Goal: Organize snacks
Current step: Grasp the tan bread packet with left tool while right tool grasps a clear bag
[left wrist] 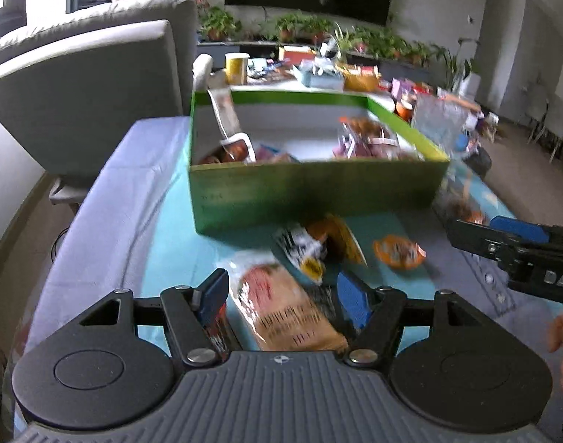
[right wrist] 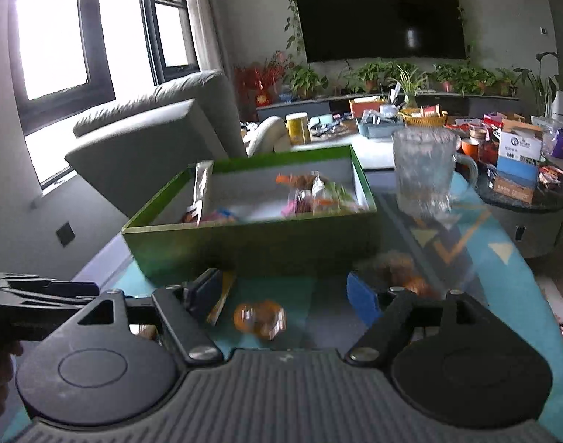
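Note:
A green box [left wrist: 311, 195] stands on the table with several snack packets inside; it also shows in the right wrist view [right wrist: 252, 243]. My left gripper [left wrist: 283, 297] is open around a tan snack packet [left wrist: 289, 313] lying on the teal cloth, its blue pads on either side; contact is not clear. A black-and-yellow packet [left wrist: 318, 247] and a small orange packet [left wrist: 397, 251] lie in front of the box. My right gripper [right wrist: 287, 293] is open and empty above the small orange packet [right wrist: 259, 317]. It shows in the left wrist view [left wrist: 517, 240] at the right.
A clear glass mug [right wrist: 425, 170] stands right of the box. A grey armchair [left wrist: 86, 85] is at the left. A cluttered table [right wrist: 392, 125] and a round stool [right wrist: 528, 199] with boxes lie behind. A teal cloth [left wrist: 163, 254] covers the table.

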Available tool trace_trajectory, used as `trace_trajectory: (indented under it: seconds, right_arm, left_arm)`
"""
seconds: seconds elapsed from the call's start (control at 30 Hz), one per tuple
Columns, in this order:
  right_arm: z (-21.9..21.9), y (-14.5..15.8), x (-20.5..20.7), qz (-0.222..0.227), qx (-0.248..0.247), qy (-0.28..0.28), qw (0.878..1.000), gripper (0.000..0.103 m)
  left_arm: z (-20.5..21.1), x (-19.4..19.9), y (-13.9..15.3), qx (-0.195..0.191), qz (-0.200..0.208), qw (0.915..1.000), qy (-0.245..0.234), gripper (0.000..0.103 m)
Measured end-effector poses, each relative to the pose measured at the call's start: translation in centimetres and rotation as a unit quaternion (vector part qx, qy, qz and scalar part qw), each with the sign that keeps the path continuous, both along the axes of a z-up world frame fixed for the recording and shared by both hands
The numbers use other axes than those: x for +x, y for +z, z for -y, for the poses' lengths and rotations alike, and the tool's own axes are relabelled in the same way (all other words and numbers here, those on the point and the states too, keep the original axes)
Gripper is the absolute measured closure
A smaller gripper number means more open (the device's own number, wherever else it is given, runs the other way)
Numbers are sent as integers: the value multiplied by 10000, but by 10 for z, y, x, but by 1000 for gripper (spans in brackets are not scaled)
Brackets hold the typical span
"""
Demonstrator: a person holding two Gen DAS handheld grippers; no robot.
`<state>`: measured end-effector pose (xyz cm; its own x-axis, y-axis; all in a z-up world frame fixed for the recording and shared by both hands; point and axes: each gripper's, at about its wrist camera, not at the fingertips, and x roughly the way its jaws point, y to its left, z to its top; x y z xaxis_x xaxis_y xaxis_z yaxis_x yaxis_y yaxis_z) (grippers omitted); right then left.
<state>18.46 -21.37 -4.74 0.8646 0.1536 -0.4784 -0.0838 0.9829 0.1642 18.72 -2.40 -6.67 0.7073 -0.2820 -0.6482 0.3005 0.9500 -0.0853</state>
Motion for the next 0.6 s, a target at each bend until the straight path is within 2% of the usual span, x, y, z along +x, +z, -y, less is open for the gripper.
trace_trajectory:
  seconds: [0.1,0.2,0.3,0.43,0.6]
  right_arm:
    - [3,-5,-11,-95,-4,-7,10000,57]
    - [6,-12,-22,-194,46,-29,9998,57]
    - [8,-20,-34,-271,149,58,9995,57]
    - [9,-30,-51,-335,246,385,9984,57]
    - [-1,-39,-60,-452,111,906,9948,57]
  left_arm:
    - [4,2,-7,106,-88,9999,55,40]
    - [3,6,-13,40,-186,9998,106,41]
    - [1,10,-17,-64,-240,9996,106,46]
    - [0,9,-20,-90,-212,9997,69,58]
    - [-2,5,-15,-160,-137,9998,41,61]
